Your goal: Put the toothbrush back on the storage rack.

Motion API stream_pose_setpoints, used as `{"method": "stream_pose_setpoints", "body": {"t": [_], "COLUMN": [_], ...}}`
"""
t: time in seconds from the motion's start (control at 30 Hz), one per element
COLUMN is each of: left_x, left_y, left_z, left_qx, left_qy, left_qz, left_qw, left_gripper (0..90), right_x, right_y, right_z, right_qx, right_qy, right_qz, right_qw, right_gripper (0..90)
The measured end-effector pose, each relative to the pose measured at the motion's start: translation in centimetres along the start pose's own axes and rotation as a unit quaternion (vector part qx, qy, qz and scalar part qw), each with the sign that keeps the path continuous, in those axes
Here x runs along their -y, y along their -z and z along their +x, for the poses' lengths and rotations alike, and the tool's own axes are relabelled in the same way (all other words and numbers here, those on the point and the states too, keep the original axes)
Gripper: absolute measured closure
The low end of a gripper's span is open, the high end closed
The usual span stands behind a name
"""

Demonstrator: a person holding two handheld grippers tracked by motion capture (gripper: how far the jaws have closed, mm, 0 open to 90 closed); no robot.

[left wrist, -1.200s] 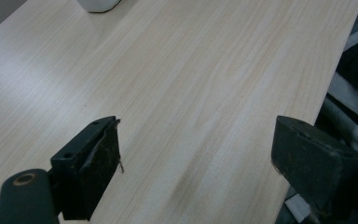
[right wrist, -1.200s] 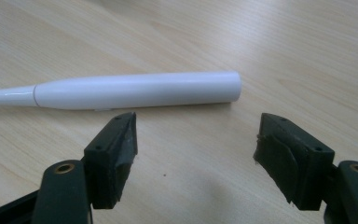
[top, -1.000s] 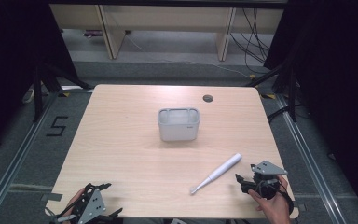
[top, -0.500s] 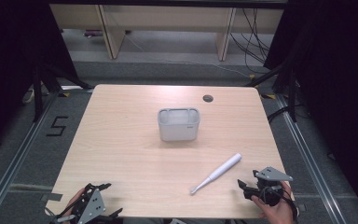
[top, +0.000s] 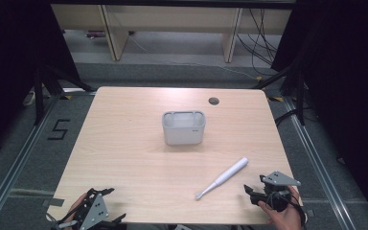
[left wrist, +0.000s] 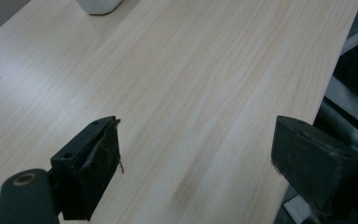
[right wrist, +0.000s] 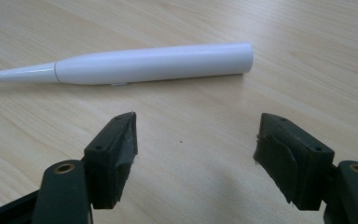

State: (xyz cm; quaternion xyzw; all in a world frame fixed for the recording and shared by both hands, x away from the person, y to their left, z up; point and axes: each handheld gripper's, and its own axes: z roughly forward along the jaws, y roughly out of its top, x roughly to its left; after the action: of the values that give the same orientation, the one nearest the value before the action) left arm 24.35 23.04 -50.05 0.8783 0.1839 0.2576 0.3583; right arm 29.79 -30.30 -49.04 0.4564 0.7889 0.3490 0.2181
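- Since a second ago, my right gripper has drawn back toward the near edge of the surface and a little to the right; the toothbrush and the container lie where they did, and my left gripper has kept its place.
- Right now the toothbrush lies flat on the surface at the near right, its thin head end toward me and its thick handle end pointing away to the right.
- From the right gripper view, the toothbrush lies crosswise just beyond the jaws of the right gripper, not touching them.
- Those jaws stand wide open with only bare wood between them.
- My left gripper sits at the near left corner, jaws spread wide and holding nothing, over bare surface.
- The grey-white container stands upright near the middle of the surface, well apart from the toothbrush and from both grippers.
- A small round hole shows in the far right part of the surface.
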Motion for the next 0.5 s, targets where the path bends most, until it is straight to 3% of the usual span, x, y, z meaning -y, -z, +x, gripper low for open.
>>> {"method": "stream_pose_setpoints", "body": {"t": [0.47, 0.5], "left_x": [0.02, 0.01], "left_y": [-0.05, -0.04], "left_z": [0.02, 0.02], "left_qx": [-0.002, -0.001], "left_qy": [0.002, 0.001], "left_qz": [0.0, 0.001], "left_qw": [1.0, 1.0], "left_gripper": [15.0, 14.9], "right_x": [-0.03, -0.02], "right_y": [0.02, 0.01], "right_z": [0.02, -0.1], "right_qx": [0.001, 0.004], "right_qy": [-0.005, 0.006], "right_qz": [-0.001, -0.002], "right_qw": [1.0, 1.0], "right_gripper": [29.7, 29.7]}}
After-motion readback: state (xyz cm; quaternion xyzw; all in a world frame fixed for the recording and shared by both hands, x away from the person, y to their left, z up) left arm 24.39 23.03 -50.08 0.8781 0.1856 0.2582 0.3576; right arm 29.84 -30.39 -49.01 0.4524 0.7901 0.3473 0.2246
